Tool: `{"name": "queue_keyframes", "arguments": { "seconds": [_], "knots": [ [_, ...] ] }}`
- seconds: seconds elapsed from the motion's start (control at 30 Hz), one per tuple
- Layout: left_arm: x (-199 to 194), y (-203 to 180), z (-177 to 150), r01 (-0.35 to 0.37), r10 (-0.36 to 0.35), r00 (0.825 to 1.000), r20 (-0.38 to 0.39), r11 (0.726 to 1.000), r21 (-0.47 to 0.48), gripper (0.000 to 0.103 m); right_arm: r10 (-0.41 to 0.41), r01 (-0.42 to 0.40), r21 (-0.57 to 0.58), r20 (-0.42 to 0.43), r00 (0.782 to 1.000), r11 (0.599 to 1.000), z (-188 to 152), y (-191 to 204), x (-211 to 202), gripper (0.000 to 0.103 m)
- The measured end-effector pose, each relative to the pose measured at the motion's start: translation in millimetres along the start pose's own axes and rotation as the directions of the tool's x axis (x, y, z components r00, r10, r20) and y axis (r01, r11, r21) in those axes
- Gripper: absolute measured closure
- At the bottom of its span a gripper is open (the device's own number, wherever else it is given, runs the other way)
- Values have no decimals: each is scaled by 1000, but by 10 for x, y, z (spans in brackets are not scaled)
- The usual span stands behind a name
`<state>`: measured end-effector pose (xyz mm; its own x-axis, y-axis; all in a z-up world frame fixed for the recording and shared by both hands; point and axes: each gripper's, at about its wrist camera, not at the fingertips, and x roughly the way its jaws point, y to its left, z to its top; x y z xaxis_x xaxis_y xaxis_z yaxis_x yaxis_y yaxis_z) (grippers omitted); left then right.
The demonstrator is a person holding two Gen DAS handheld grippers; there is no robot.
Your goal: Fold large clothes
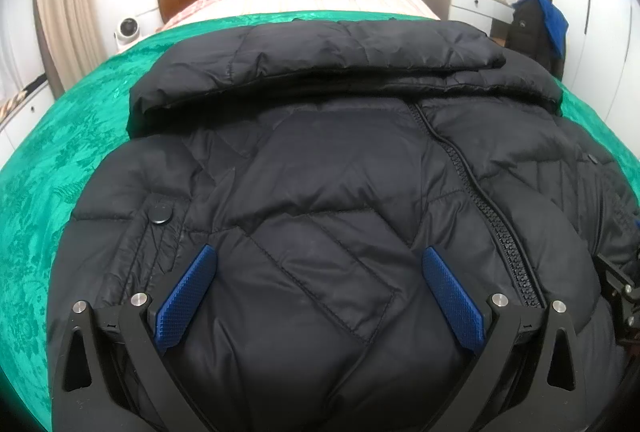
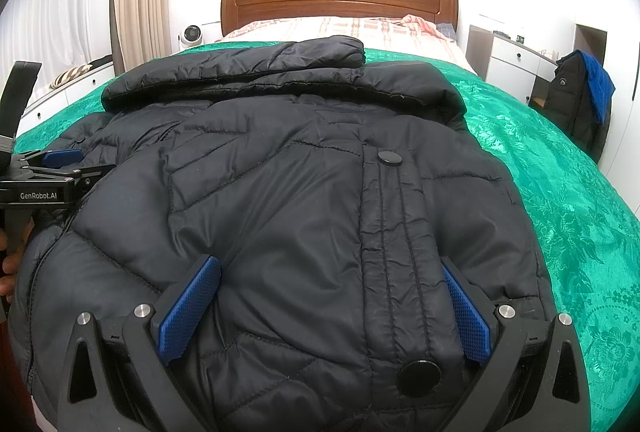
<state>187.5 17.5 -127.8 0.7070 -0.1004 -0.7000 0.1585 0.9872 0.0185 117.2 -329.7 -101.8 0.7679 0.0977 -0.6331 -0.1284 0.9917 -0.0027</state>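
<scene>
A black quilted puffer jacket [image 1: 320, 192] lies flat on the green patterned bedspread [image 1: 60, 152]. Above the jacket's near hem, the left tool [image 1: 320, 256] and right tool [image 2: 332, 268] both hover with blue-padded fingers spread apart, gripping nothing.

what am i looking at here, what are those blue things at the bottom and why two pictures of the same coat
Each picture comes from a camera mounted on a handheld gripper; a person carries one in each hand. The blue things are the grip pads of the jaws. The left gripper and the right gripper both stand open above a black puffer jacket, holding nothing. The jacket lies front-up on a green bedspread, its sleeves folded across the top. The left gripper also shows at the right view's left edge.
</scene>
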Motion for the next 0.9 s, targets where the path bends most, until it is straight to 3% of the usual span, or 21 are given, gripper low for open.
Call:
{"name": "queue_keyframes", "arguments": {
  "seconds": [0.9],
  "knots": [
    [1, -12, -2, -5, 5, 1000, 0, 1000, 2, 0, 1, -1, 0, -2, 1000, 1000, 4, -1, 3, 1]
  ]
}}
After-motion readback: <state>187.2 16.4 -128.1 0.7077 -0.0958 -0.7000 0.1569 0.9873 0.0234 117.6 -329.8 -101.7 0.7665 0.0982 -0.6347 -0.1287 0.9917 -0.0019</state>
